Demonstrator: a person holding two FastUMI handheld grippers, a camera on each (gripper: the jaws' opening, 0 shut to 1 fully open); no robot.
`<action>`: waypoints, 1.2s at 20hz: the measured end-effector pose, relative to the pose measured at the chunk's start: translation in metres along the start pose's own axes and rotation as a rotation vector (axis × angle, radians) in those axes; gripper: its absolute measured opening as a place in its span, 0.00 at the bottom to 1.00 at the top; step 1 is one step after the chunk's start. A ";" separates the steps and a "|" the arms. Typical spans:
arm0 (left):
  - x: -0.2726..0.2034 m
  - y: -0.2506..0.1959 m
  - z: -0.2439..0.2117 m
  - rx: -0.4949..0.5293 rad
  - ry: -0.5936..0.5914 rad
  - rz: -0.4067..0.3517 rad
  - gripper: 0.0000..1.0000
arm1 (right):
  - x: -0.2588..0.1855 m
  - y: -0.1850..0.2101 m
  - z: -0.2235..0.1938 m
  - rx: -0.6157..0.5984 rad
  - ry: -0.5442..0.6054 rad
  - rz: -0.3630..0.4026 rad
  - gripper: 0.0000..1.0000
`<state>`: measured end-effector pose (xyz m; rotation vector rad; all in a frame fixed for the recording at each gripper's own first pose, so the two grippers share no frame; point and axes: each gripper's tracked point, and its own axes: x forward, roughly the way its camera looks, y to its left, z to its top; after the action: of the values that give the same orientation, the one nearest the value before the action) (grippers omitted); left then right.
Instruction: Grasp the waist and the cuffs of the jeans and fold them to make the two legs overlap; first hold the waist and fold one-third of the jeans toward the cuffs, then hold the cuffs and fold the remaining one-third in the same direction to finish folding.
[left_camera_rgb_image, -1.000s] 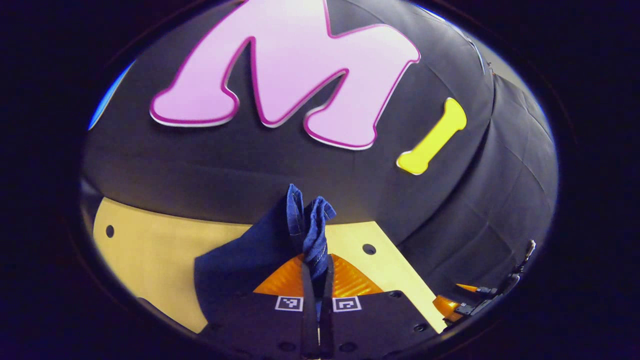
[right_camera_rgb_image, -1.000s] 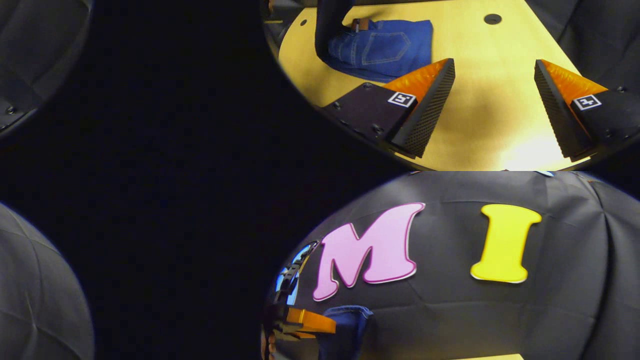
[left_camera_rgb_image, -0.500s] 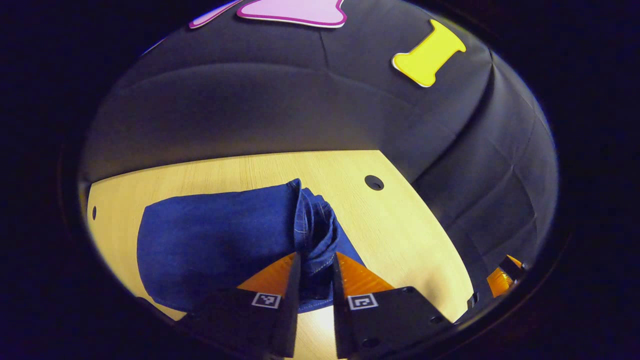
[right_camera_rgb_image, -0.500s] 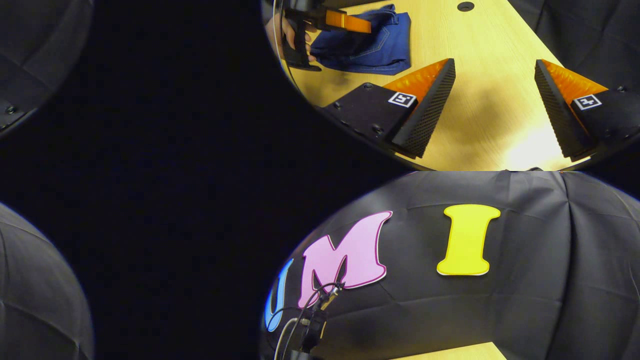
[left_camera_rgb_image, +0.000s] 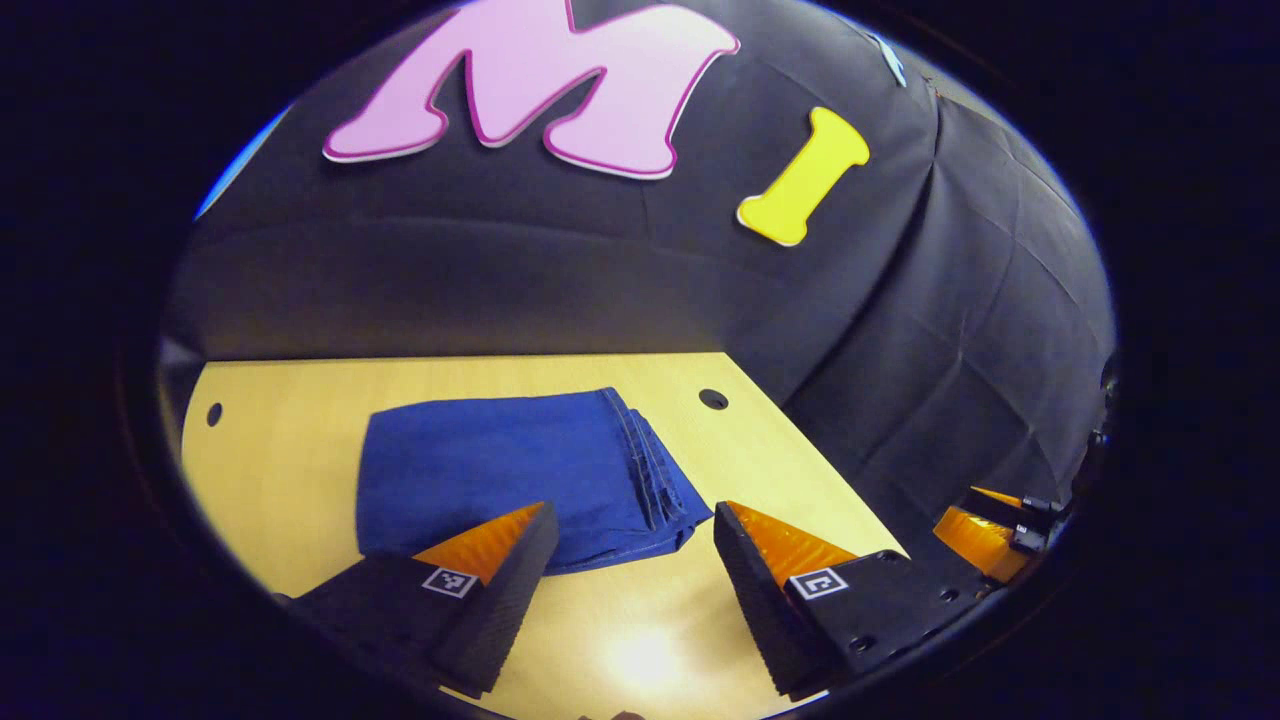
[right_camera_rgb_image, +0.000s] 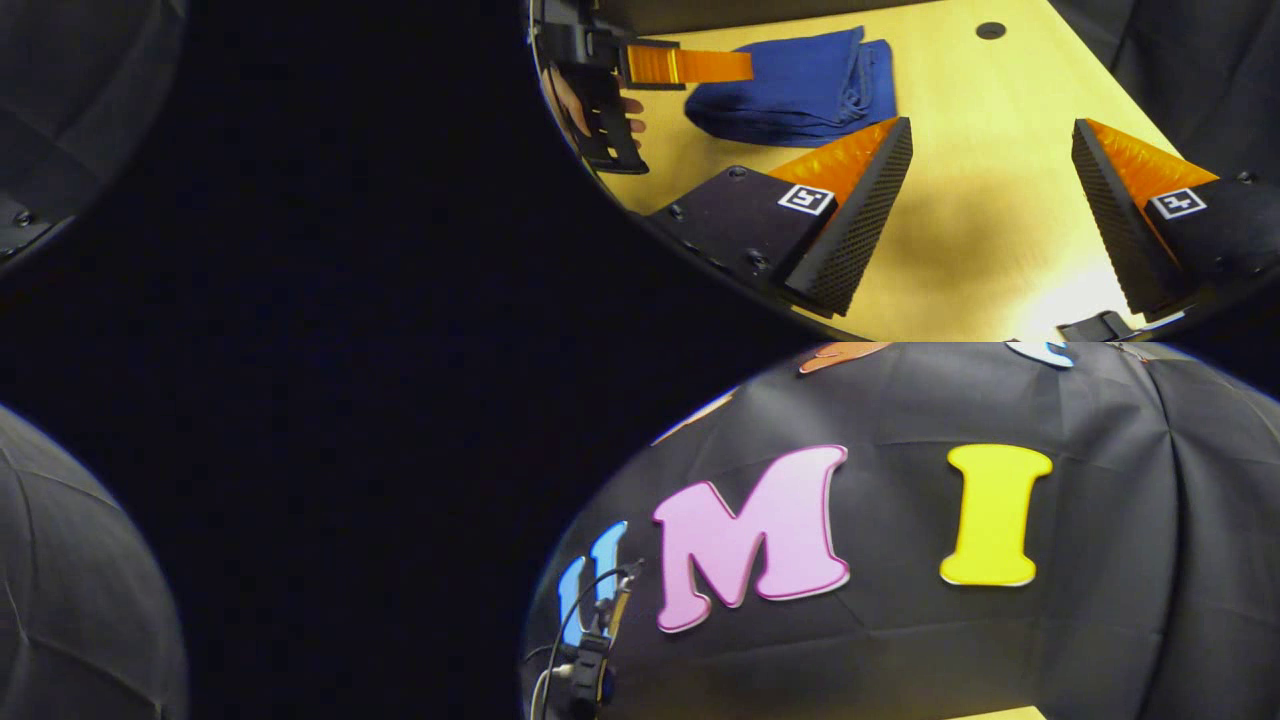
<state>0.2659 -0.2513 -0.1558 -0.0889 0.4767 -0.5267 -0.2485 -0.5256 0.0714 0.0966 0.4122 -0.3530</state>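
Note:
The blue jeans lie folded into a flat, compact rectangle on the light wooden table, their stacked edges facing right. My left gripper stands open just in front of the bundle, above the table, with nothing between its fingers. In the right gripper view the jeans lie farther off, with the left gripper and the hand that holds it beside them on the left. My right gripper hangs open over bare table, well apart from the jeans.
Black cloth walls close the booth behind and to the right of the table. Round holes mark the tabletop near its corners. The right gripper shows at the table's right edge in the left gripper view. A cable hangs by the wall.
My left gripper lowered the jeans' end onto the bundle, opened and drew back. The jeans now lie flat and folded. The right gripper stayed open.

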 end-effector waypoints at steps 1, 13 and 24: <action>-0.026 0.008 0.006 0.014 -0.045 0.016 0.97 | -0.012 0.011 0.005 -0.007 -0.012 0.019 0.98; -0.339 0.055 0.050 -0.036 -0.490 0.167 0.96 | -0.183 0.137 0.095 -0.091 -0.260 0.179 0.98; -0.472 0.115 -0.031 -0.070 -0.568 0.399 0.96 | -0.285 0.165 0.057 -0.060 -0.294 0.202 0.97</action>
<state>-0.0529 0.0861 -0.0108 -0.1984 -0.0483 -0.0781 -0.4131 -0.2906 0.2431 0.0265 0.1199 -0.1518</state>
